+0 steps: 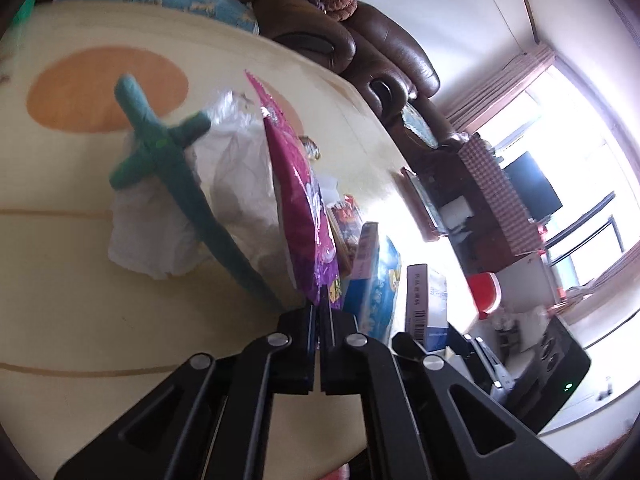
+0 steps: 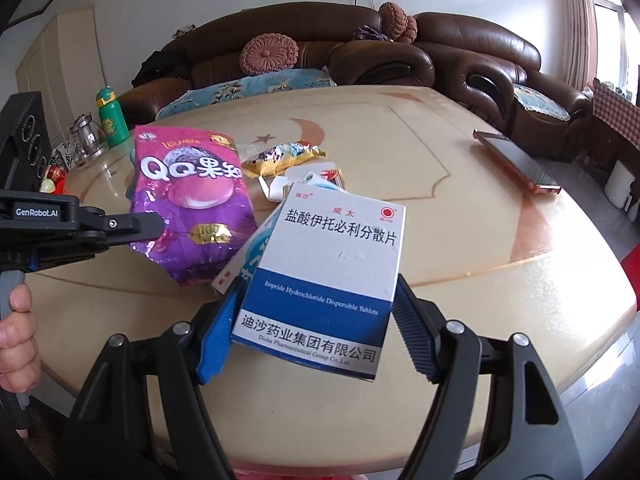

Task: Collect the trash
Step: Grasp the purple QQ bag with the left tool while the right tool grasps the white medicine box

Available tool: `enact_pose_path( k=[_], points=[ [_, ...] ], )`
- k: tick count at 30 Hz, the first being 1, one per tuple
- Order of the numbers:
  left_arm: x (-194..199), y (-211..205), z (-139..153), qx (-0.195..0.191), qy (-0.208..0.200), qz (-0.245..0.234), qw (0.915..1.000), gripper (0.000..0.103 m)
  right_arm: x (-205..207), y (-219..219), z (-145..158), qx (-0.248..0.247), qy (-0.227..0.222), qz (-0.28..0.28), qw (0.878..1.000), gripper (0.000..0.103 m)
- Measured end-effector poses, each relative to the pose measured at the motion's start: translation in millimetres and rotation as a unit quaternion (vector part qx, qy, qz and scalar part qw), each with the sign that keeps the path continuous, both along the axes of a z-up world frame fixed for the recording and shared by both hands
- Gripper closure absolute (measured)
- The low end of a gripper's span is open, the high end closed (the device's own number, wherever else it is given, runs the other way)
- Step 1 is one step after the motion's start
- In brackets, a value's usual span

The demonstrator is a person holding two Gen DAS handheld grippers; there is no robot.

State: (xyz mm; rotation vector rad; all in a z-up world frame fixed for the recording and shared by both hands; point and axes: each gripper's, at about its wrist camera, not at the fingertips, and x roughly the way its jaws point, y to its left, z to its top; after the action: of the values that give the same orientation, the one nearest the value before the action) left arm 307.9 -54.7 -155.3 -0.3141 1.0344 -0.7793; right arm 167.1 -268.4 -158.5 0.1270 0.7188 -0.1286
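My left gripper point(image 2: 162, 226) pinches the glossy purple snack bag point(image 2: 188, 204) above the cream round table point(image 2: 500, 240); my right gripper point(image 2: 316, 332) clamps the white-and-blue cardboard medicine box point(image 2: 328, 272), wrappers point(image 2: 284, 158) lying behind.

The left wrist camera is looking along its gripper's fingers, tilted, close over the table point(image 1: 80, 340). The right wrist camera is facing the sofa point(image 2: 360, 52) at 12 o'clock. Both views are sharing the purple snack bag point(image 1: 298, 200) point(image 2: 188, 204) and the white-and-blue medicine box point(image 1: 426, 304) point(image 2: 328, 276).
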Motion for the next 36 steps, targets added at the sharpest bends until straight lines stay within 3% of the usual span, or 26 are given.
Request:
enact_pose_path(
  k=[24, 27, 29, 32, 34, 36],
  points=[
    [-45, 3, 49, 0.041, -0.069, 0.0, 0.9968, 0.102, -20, 9, 42, -0.018, -0.053, 0.012, 0.998, 0.035],
    [-54, 6, 54, 0.043, -0.072, -0.003, 0.9965, 0.102, -25, 10, 50, -0.02, -0.061, 0.015, 0.998, 0.039],
    [-60, 8, 55, 0.045, -0.072, -0.005, 0.9964, 0.102, -25, 13, 53, -0.027, -0.059, 0.014, 0.998, 0.077],
    [-64, 12, 48, 0.048, -0.064, -0.002, 0.9968, 0.102, -13, 14, 39, -0.056, -0.036, 0.008, 0.998, 0.08],
    [-68, 18, 42, 0.05, -0.056, 0.007, 0.9972, 0.102, -6, 13, 30, -0.072, -0.046, 0.006, 0.996, 0.08],
    [-74, 22, 41, 0.049, -0.057, 0.01, 0.9972, 0.102, -3, 7, 32, -0.05, -0.038, 0.012, 0.998, 0.081]
  ],
)
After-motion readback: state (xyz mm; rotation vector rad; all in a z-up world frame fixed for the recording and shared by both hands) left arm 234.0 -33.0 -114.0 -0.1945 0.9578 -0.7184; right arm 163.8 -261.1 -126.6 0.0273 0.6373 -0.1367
